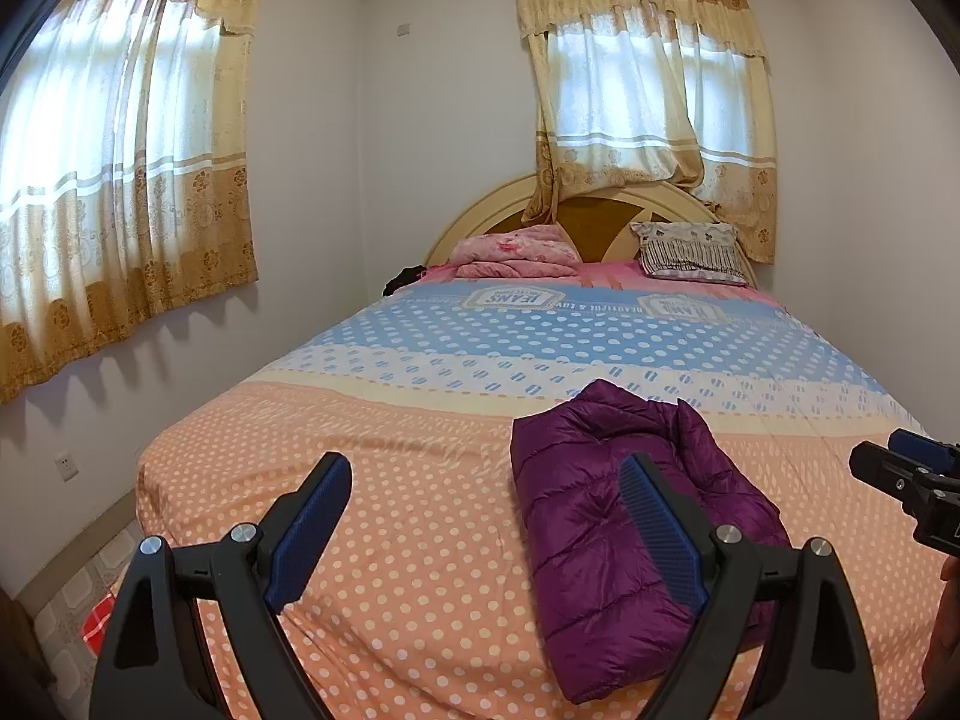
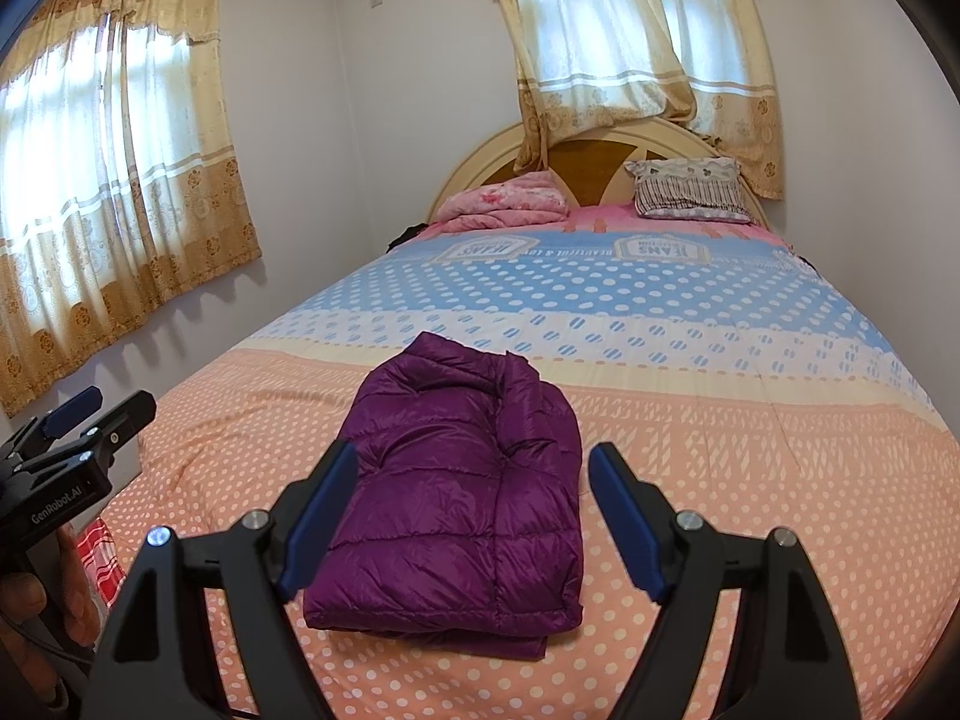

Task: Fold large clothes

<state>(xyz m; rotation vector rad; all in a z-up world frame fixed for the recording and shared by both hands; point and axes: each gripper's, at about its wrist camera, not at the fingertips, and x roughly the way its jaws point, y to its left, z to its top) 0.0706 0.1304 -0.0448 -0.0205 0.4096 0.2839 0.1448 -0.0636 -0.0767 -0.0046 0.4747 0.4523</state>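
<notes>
Jacket (image 2: 456, 480), purple and quilted, is lying folded at lower centre on the bed (image 2: 750, 450); only the right view is showing it whole. Left tool (image 1: 486, 516) and right tool (image 2: 471, 510) are hovering released, gripping nothing.

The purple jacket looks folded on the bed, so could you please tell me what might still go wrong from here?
1. The purple jacket is puffy, and a flap stands up at its far edge, so the fold may spring open.
2. It lies near the bed's foot edge and could slide off if nudged.
3. Both the left tool and right tool hover open close by; a careless move could drag it.
</notes>
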